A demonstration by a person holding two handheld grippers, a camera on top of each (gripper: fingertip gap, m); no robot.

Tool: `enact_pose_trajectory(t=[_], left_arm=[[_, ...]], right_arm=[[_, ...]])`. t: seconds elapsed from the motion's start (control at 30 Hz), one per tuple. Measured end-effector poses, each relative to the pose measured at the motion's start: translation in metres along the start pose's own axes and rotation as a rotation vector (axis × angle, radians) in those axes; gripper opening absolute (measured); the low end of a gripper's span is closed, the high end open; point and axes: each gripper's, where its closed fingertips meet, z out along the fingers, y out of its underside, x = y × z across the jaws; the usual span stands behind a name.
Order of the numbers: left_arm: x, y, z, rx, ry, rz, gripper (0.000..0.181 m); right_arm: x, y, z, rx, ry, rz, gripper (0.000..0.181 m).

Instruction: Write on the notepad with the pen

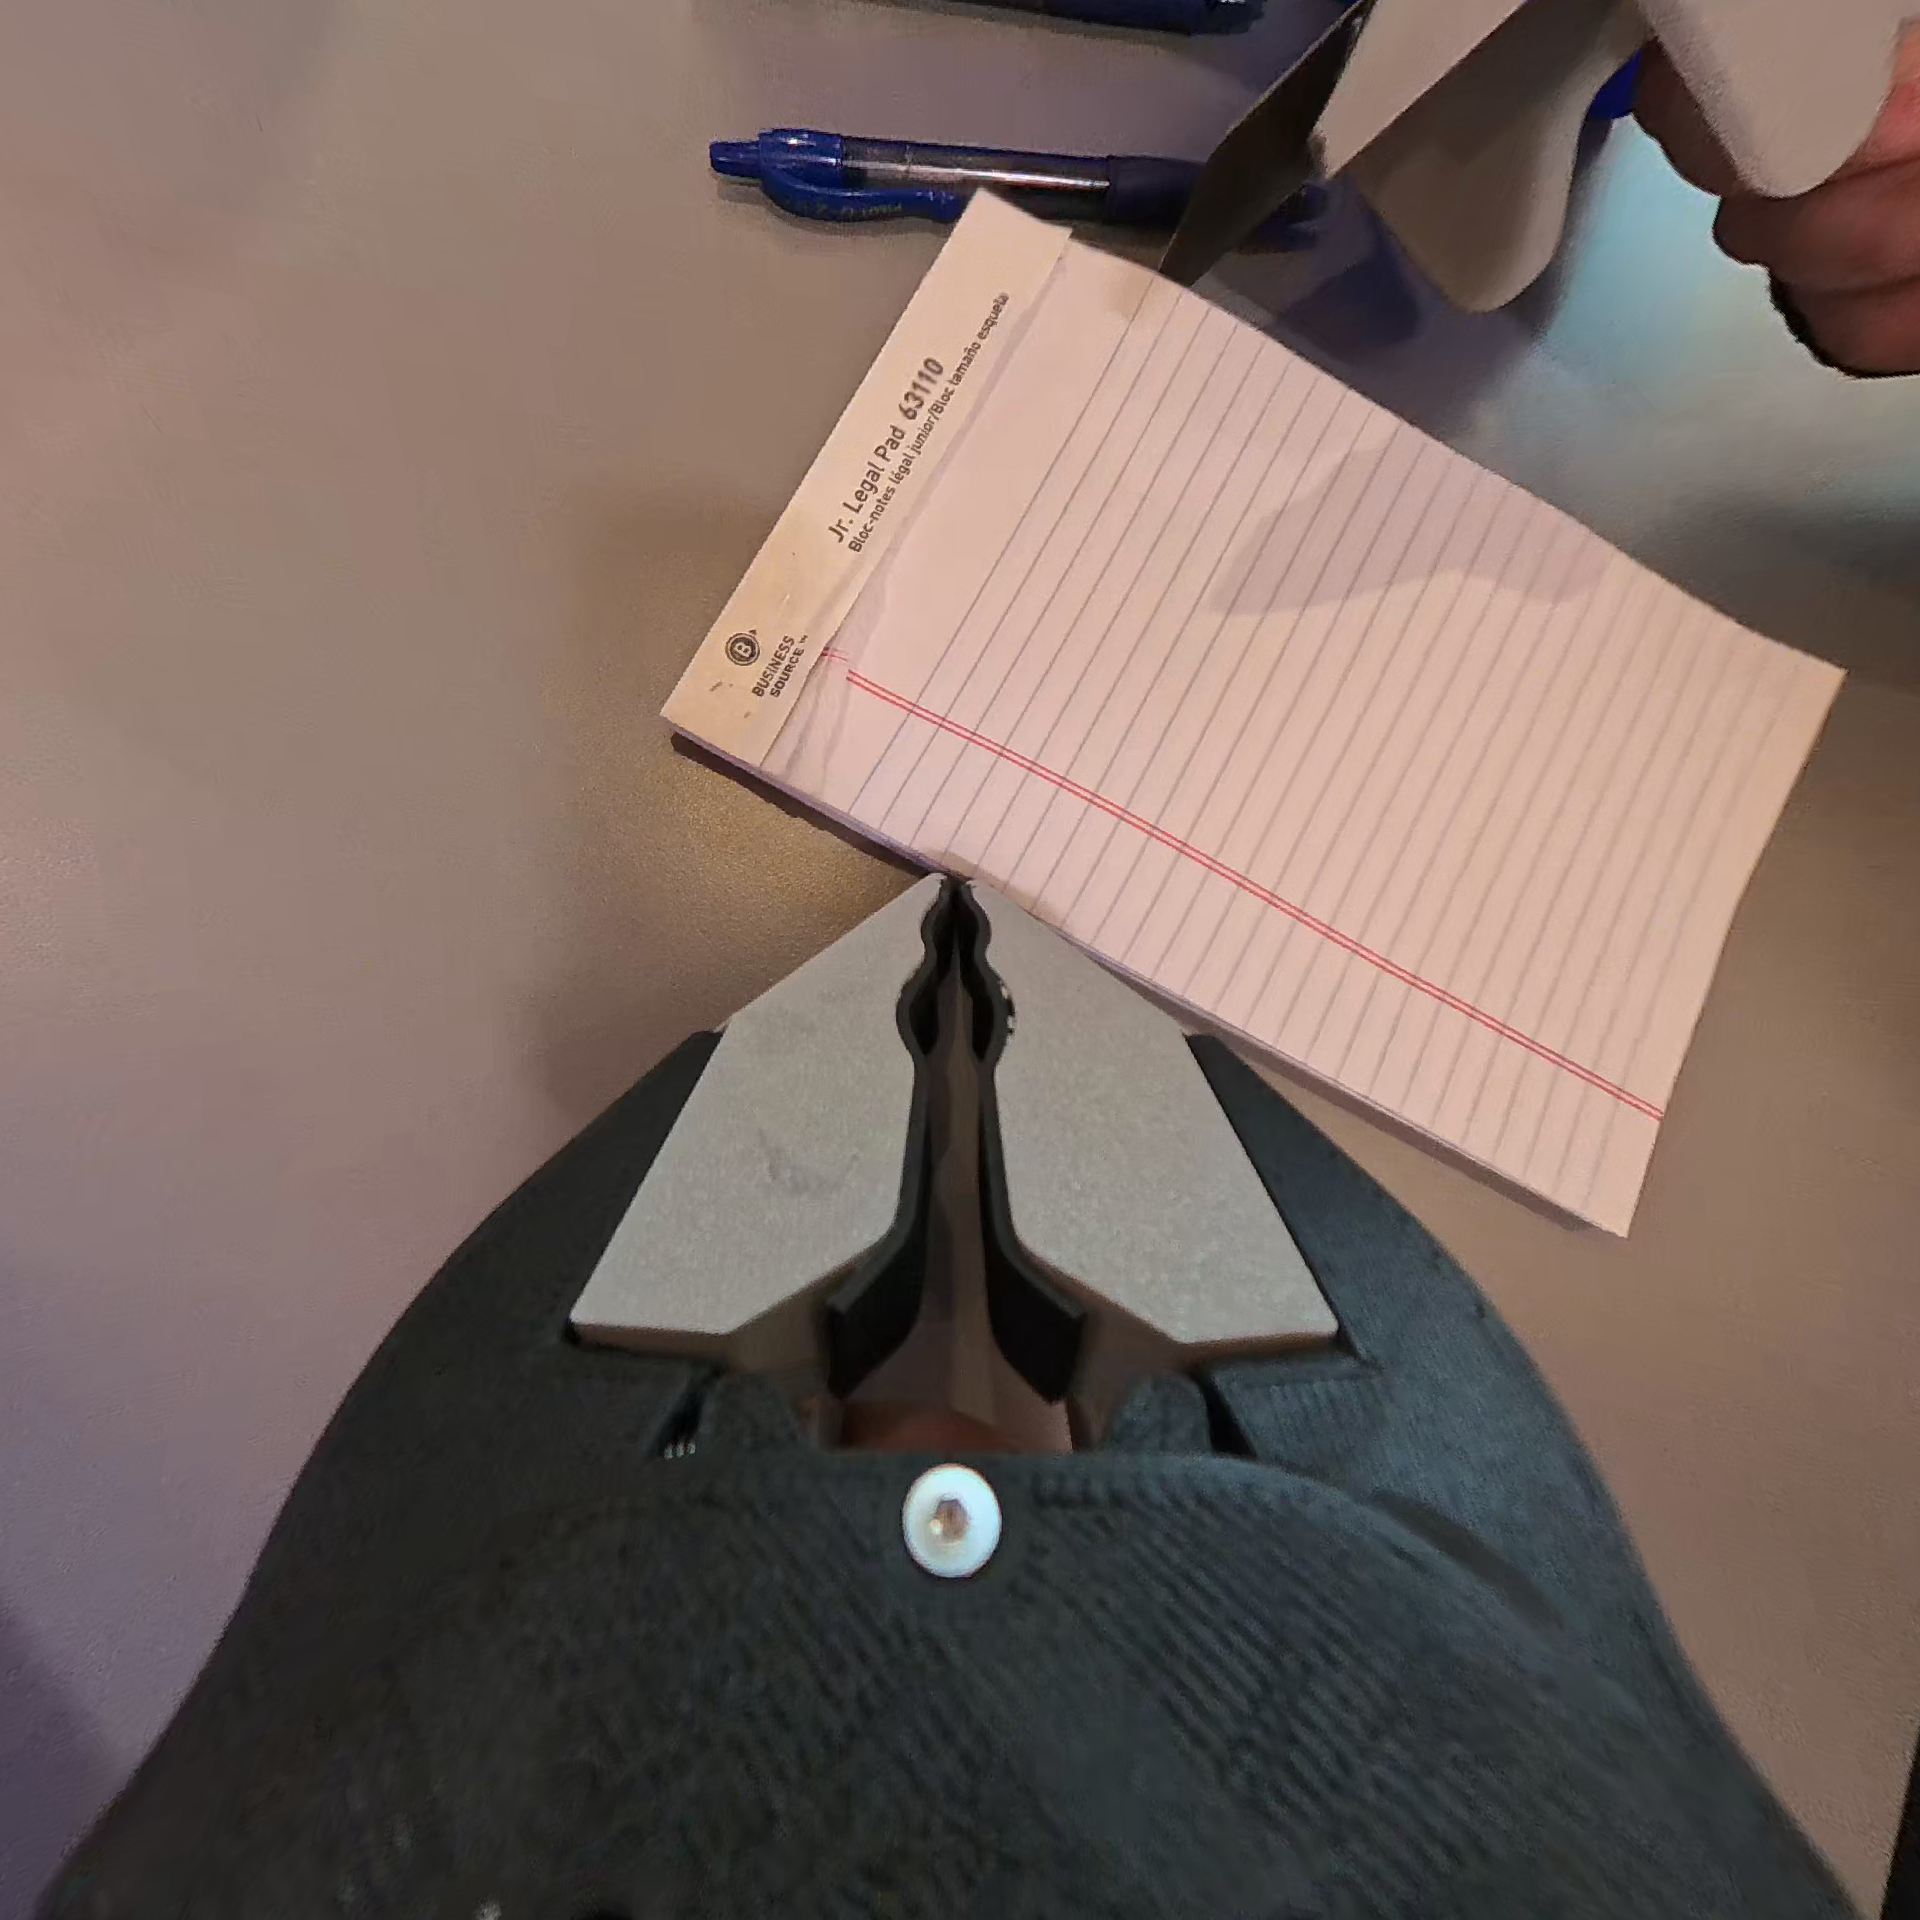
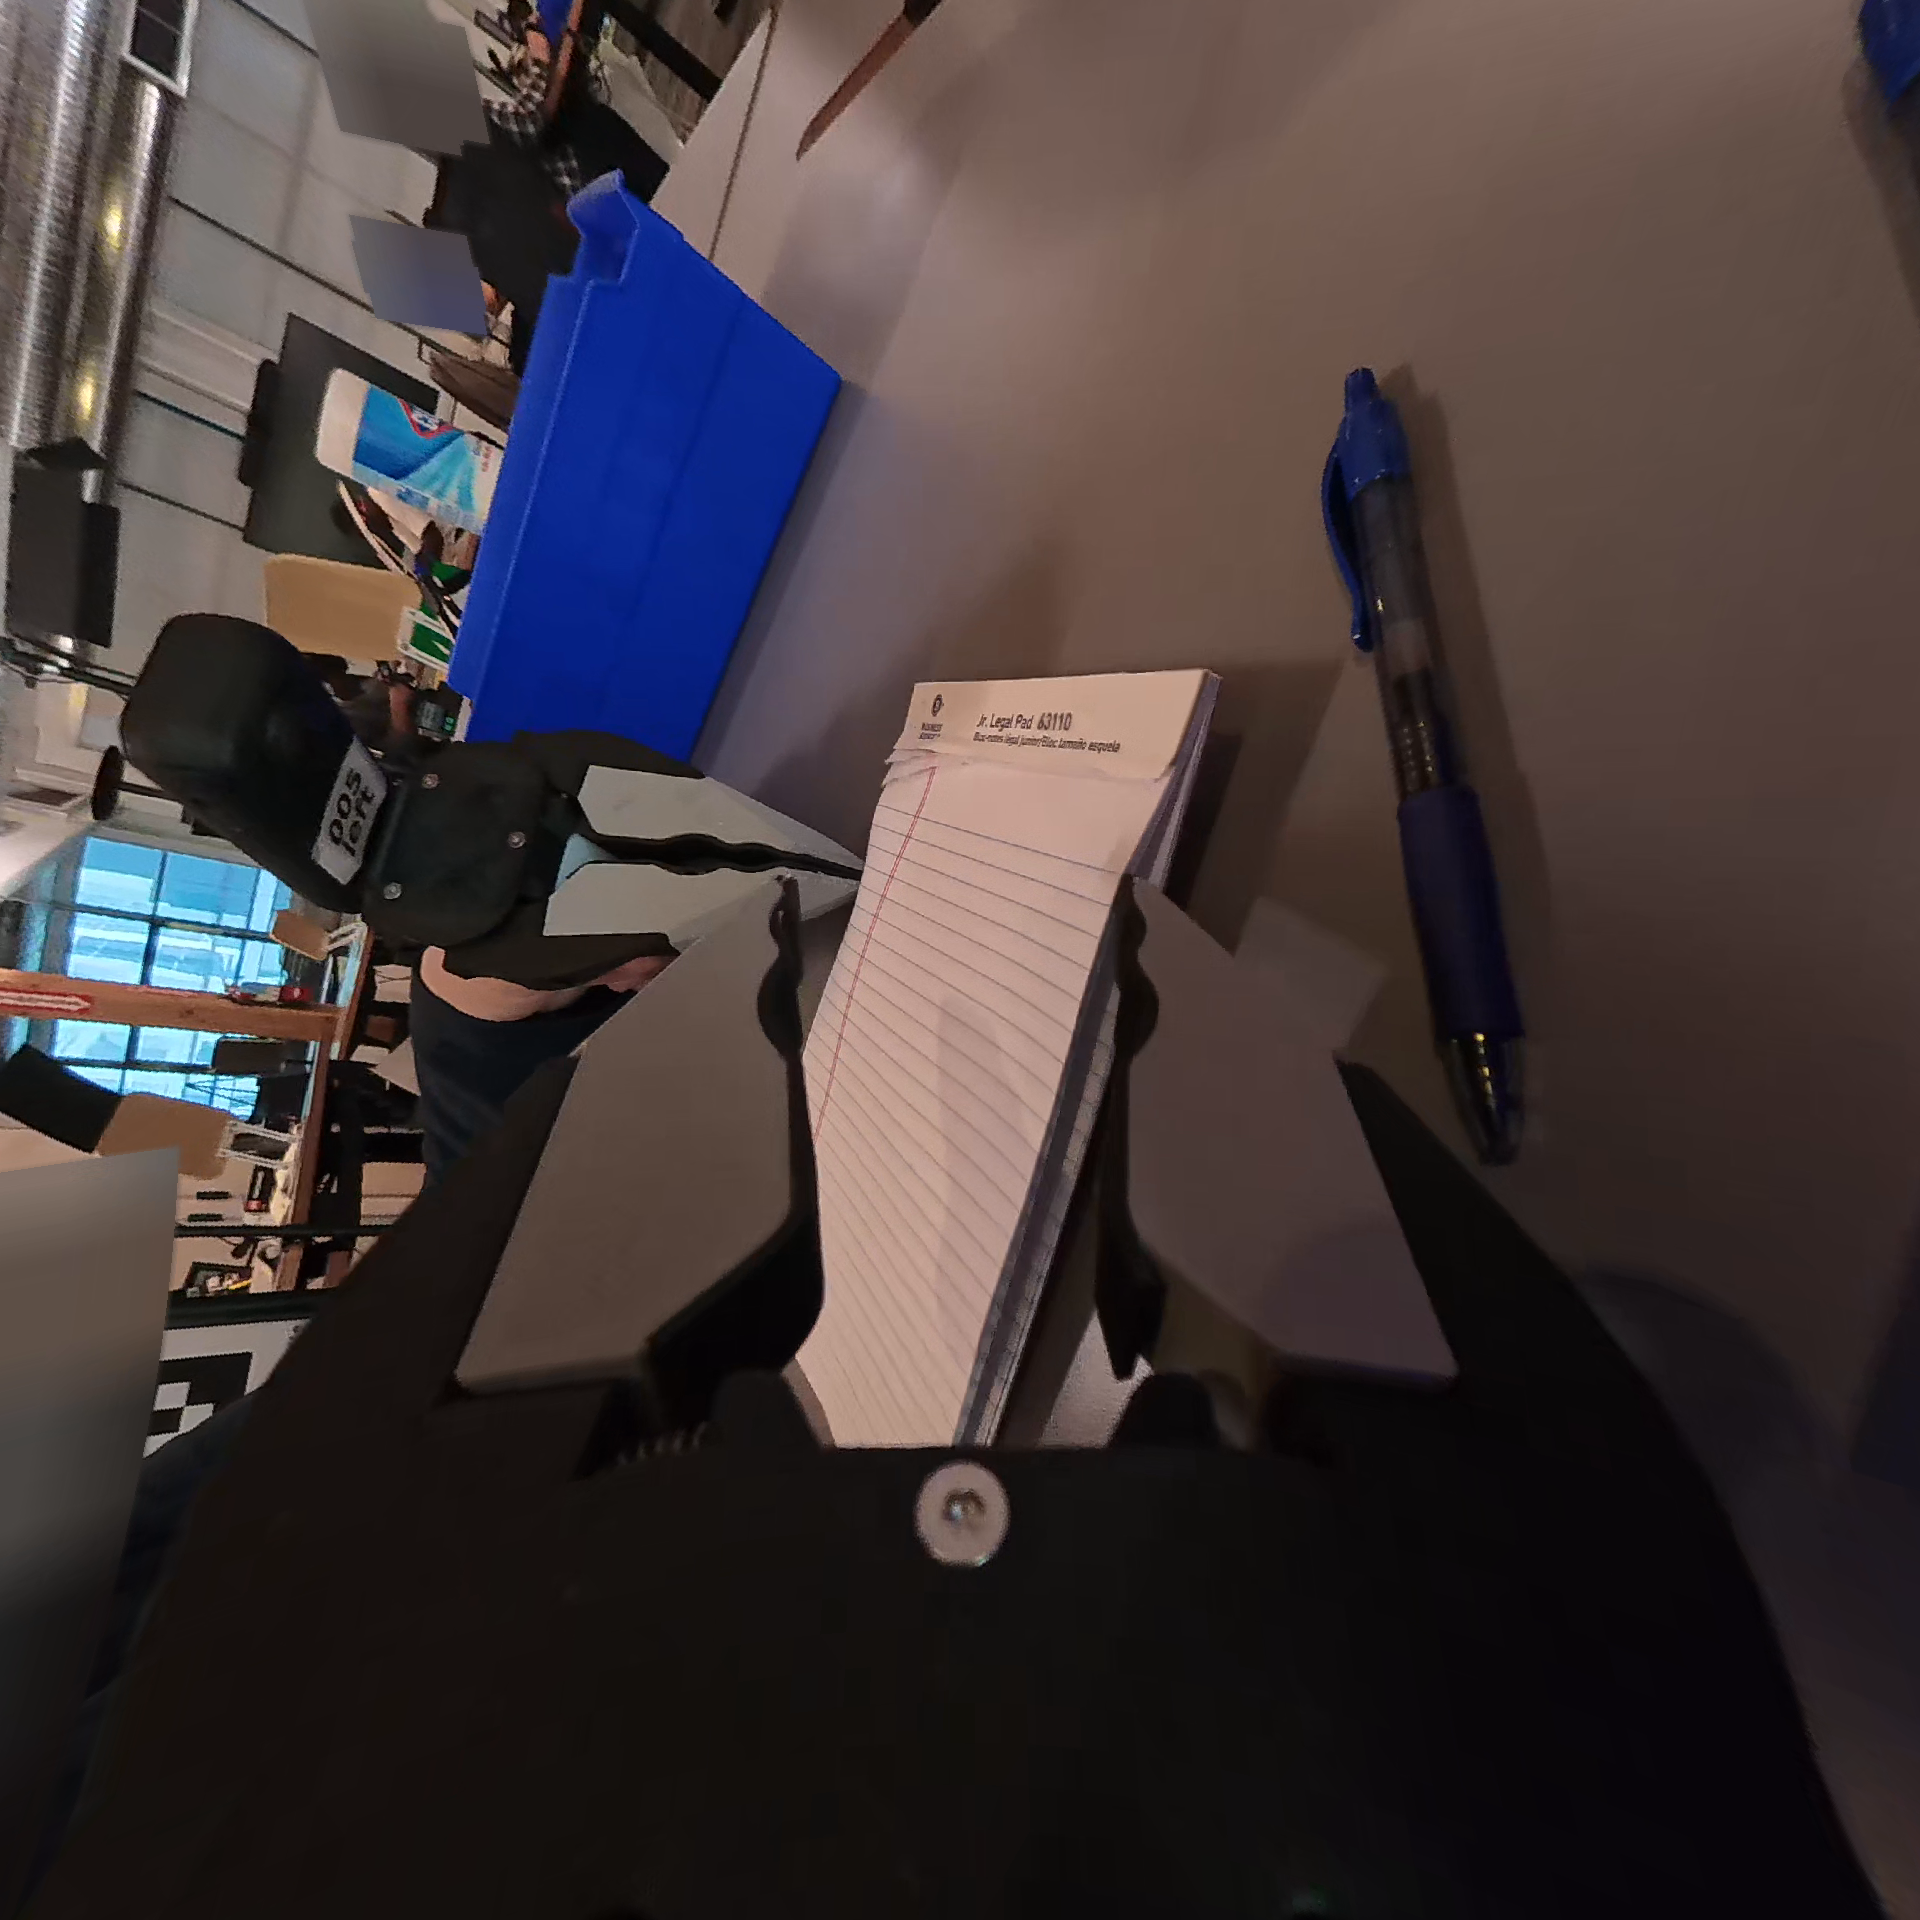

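Page: my notepad (image 1: 1299, 748) is blank.
Pen (image 2: 1423, 758): untouched on the table.
Left tongs (image 1: 954, 888): pinched closed, empty.
Right tongs (image 2: 956, 894): wide, straddling the notepad.

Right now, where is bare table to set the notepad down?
Free: table left of the notepad, and between the pen and blue bin. Crowded: around the pad, left gripper at one edge, right gripper straddling it.

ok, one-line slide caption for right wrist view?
Right gripper open astride the notepad; blue pen lies unpicked on the table.
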Motion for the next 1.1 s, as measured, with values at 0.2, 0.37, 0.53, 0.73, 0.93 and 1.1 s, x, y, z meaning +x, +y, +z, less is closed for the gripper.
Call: enact_pose_trajectory(t=[0.2,0.37,0.53,0.73,0.93,1.1], left_arm=[[0.000,0.000,0.000,0.001,0.001,-0.001,0.000],[0.000,0.001,0.000,0.000,0.001,-0.003,0.000],[-0.001,0.001,-0.001,-0.002,0.002,0.000,0.000],[-0.001,0.001,-0.001,-0.002,0.003,-0.004,0.000],[-0.006,0.003,-0.003,-0.005,-0.013,-0.008,0.000],[-0.006,0.003,-0.004,-0.007,-0.014,-0.006,0.000]], right_arm=[[-0.003,-0.001,-0.002,0.017,-0.012,-0.010,0.055],[-0.007,-0.004,-0.002,0.041,-0.034,-0.019,0.054],[-0.010,-0.006,-0.002,0.062,-0.046,-0.039,0.050],[0.016,0.005,0.005,0.015,0.112,-0.075,0.033],[0.024,0.012,0.015,0.010,0.176,-0.104,0.038],[0.005,-0.004,0.003,0.108,0.029,-0.049,0.020]])
